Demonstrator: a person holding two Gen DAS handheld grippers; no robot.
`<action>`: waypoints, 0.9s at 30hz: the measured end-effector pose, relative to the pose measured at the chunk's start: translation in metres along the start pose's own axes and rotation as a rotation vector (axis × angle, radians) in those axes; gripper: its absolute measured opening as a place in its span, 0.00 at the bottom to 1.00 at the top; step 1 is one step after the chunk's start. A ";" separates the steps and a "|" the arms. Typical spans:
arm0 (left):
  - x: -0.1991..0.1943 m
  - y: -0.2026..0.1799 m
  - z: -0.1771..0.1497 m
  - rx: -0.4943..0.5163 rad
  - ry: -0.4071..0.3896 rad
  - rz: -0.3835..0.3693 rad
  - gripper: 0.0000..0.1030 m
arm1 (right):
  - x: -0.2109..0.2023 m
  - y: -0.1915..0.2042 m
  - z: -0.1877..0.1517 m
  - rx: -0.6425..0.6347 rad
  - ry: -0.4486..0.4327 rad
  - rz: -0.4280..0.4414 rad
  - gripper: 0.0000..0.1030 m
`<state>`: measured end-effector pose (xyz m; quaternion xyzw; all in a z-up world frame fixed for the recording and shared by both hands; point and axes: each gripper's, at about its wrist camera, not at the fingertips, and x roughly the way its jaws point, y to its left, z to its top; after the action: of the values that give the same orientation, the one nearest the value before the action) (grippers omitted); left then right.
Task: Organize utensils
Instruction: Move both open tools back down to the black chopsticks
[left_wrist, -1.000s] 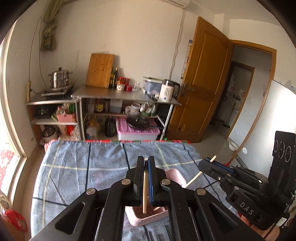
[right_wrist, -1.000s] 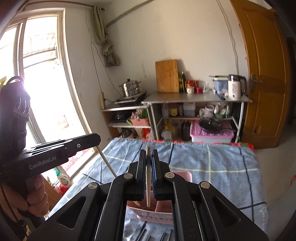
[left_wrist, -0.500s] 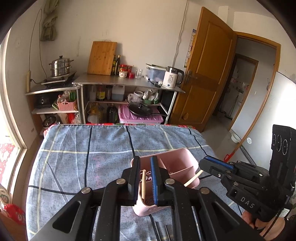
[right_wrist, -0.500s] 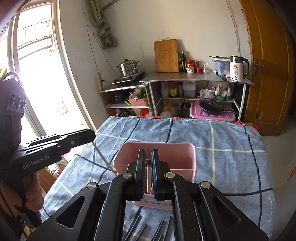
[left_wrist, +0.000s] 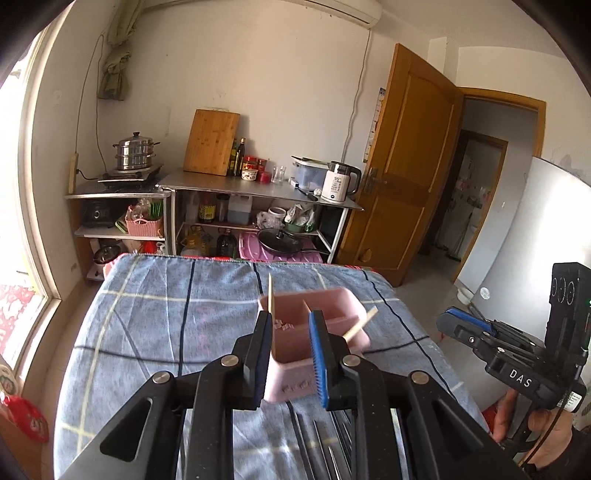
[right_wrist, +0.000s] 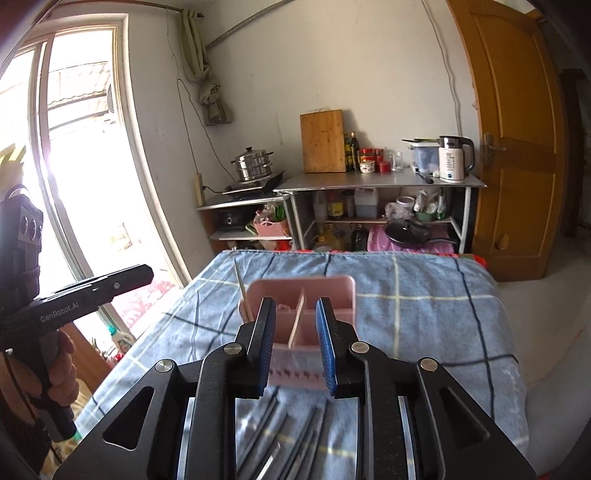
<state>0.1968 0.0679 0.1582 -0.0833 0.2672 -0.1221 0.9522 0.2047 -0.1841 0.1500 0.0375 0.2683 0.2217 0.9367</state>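
Observation:
A pink divided utensil holder (left_wrist: 325, 306) (right_wrist: 332, 291) stands on the blue checked tablecloth (left_wrist: 166, 314). Two wooden chopsticks stand in it: one upright at its left side (left_wrist: 270, 306) (right_wrist: 242, 290), one leaning out to the right (left_wrist: 361, 323) (right_wrist: 297, 321). My left gripper (left_wrist: 291, 354) is open just above the holder's near end, empty. My right gripper (right_wrist: 297, 341) is open over the holder's near wall, empty. Several metal utensils (right_wrist: 291, 435) (left_wrist: 328, 443) lie on the cloth beneath the grippers.
The right gripper's body shows in the left wrist view (left_wrist: 517, 354), the left one's in the right wrist view (right_wrist: 74, 299). Steel kitchen shelves (left_wrist: 258, 192) stand beyond the table's far edge. A window (right_wrist: 81, 184) is on the left, a wooden door (left_wrist: 402, 166) on the right.
Both grippers lowered over the holder, opened and let go of their chopsticks, which now stand in the pink holder.

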 end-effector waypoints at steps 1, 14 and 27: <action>-0.006 -0.003 -0.010 0.005 -0.004 0.001 0.19 | -0.004 0.000 -0.005 -0.001 0.004 -0.003 0.23; -0.029 -0.022 -0.110 0.005 0.040 0.009 0.19 | -0.041 -0.009 -0.086 0.018 0.056 -0.046 0.23; -0.003 -0.029 -0.153 0.014 0.157 0.012 0.19 | -0.025 -0.012 -0.129 0.040 0.151 -0.033 0.23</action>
<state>0.1077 0.0271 0.0369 -0.0650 0.3407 -0.1245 0.9296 0.1238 -0.2124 0.0499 0.0348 0.3431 0.2028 0.9165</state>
